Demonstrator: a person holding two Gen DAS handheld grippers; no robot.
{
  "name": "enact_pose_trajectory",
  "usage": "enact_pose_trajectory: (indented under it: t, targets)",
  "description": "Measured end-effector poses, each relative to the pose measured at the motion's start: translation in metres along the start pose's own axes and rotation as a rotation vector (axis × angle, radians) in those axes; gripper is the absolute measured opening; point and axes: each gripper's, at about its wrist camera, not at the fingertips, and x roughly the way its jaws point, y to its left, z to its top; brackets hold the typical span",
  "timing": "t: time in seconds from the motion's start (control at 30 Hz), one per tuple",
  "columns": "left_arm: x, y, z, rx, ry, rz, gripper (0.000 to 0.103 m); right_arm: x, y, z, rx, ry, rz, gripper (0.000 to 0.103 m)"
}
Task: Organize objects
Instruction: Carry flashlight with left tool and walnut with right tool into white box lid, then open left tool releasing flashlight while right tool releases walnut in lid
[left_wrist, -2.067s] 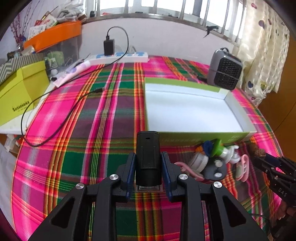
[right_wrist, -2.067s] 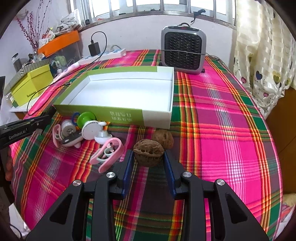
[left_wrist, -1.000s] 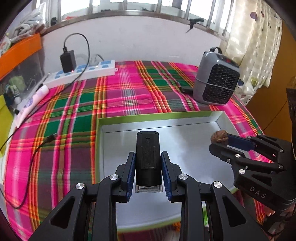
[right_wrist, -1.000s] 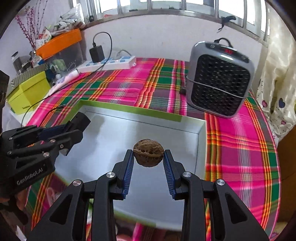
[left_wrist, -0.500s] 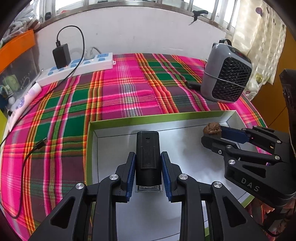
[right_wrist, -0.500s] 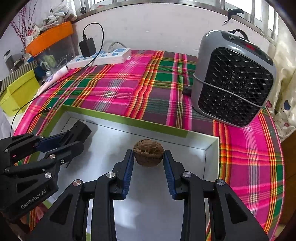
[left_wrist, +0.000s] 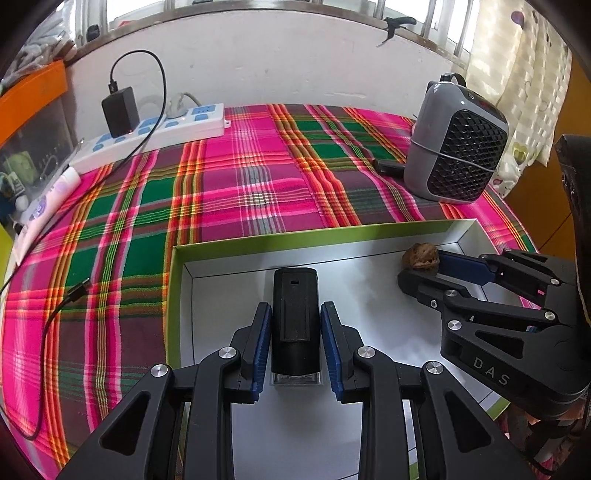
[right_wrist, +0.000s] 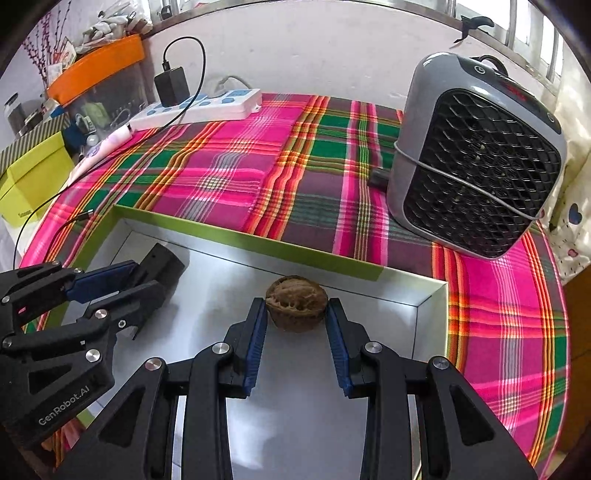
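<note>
I had carried both loads over the box (left_wrist: 295, 242): left gripper (left_wrist: 295, 332) clamped the black device (left_wrist: 294, 310), right gripper (right_wrist: 296, 325) the walnut (right_wrist: 296, 302); neither released yet.

We've got a table with a plaid cloth (left_wrist: 258, 192), and sitting right on it are a green-edged box (left_wrist: 295, 242), a grey heater (right_wrist: 476, 177), a white power strip (left_wrist: 155, 131) and a loose black cable (left_wrist: 66, 299).
</note>
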Motion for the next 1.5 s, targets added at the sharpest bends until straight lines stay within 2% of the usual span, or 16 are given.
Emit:
enact_pose_trajectory:
  t: [0.2,0.23,0.3,0.8,1.17,1.5]
  targets:
    - [0.001,0.001,0.0,0.0,-0.001,0.004,0.026,-0.001,-0.001,-0.002,0.015,-0.009,0.003,0.035]
    - [0.0,0.001,0.0,0.001,-0.002,0.006,0.028,-0.002,-0.002,-0.002,0.017,-0.01,0.003,0.04]
    - [-0.001,0.001,0.0,0.0,-0.005,0.01,0.031,-0.003,-0.003,-0.003,0.023,-0.014,0.005,0.043]
    - [-0.019,0.005,-0.009,-0.035,-0.027,0.004,0.036,-0.019,-0.004,-0.011,0.047,-0.045,0.016,0.043]
    - [-0.051,0.002,-0.024,-0.042,-0.076,0.003,0.037,-0.047,-0.005,-0.023,0.068,-0.092,0.019,0.043]
    - [-0.088,0.008,-0.053,-0.081,-0.105,-0.002,0.039,-0.085,-0.009,-0.056,0.102,-0.153,0.023,0.043]
